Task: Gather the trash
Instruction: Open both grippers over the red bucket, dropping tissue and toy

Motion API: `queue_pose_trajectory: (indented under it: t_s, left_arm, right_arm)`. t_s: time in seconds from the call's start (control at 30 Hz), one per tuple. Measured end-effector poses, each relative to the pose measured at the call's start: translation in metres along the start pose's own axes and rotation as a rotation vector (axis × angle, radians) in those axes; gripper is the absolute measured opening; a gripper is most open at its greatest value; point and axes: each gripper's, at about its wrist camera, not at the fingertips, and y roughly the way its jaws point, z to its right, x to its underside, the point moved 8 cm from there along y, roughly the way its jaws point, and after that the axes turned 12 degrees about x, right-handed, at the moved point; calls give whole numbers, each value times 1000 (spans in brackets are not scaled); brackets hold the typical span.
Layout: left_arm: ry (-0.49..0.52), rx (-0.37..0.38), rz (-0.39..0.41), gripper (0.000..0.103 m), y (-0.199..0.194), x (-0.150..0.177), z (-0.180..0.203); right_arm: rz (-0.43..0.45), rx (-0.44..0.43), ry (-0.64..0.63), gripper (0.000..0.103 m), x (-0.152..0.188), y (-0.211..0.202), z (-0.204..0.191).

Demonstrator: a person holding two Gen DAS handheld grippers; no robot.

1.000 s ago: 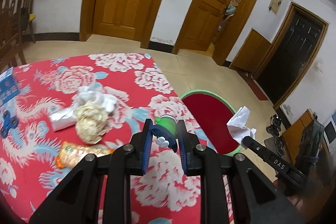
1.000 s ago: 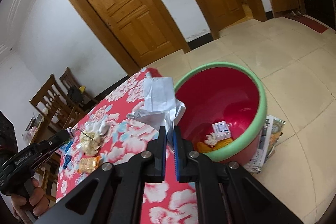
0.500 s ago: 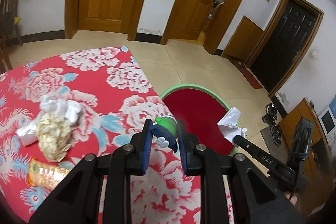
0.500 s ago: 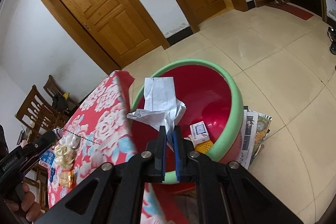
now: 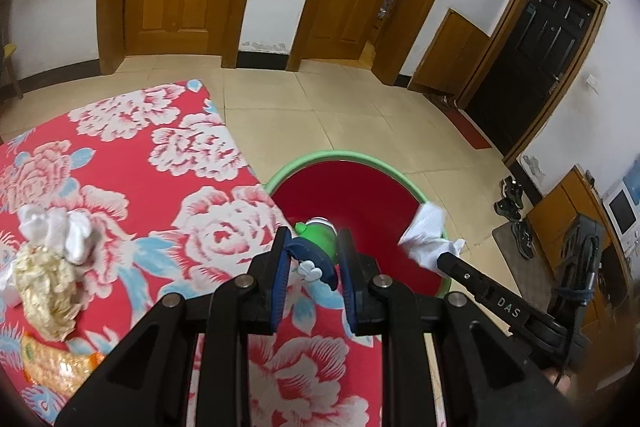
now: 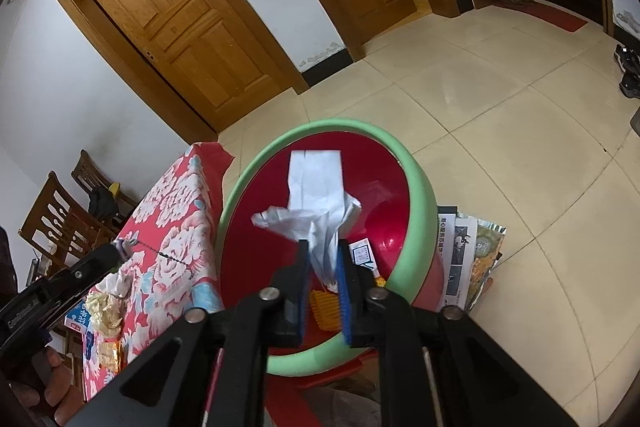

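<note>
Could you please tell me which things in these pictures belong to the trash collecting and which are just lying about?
Part of the job:
- white tissue between the right gripper fingers
- green toy in the left gripper
- red bin
- crumpled wrappers on the table

Just lying about:
- newspapers beside the bin
- shoes
- chairs
</note>
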Motion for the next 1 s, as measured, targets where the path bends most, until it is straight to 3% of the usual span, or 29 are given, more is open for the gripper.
queue_pose_trajectory:
  t_s: [0.57, 0.77, 1.0]
  left_arm:
    - [72, 47, -59, 23, 52, -10, 22]
    - [89, 23, -71, 32, 53, -8, 26]
    - [64, -1, -65, 32, 33, 1, 19]
  right_arm:
    - [34, -7, 22, 28, -5, -16, 15]
    - [32, -9, 23, 28, -4, -18, 15]
    - [36, -27, 13, 46, 1, -27, 9]
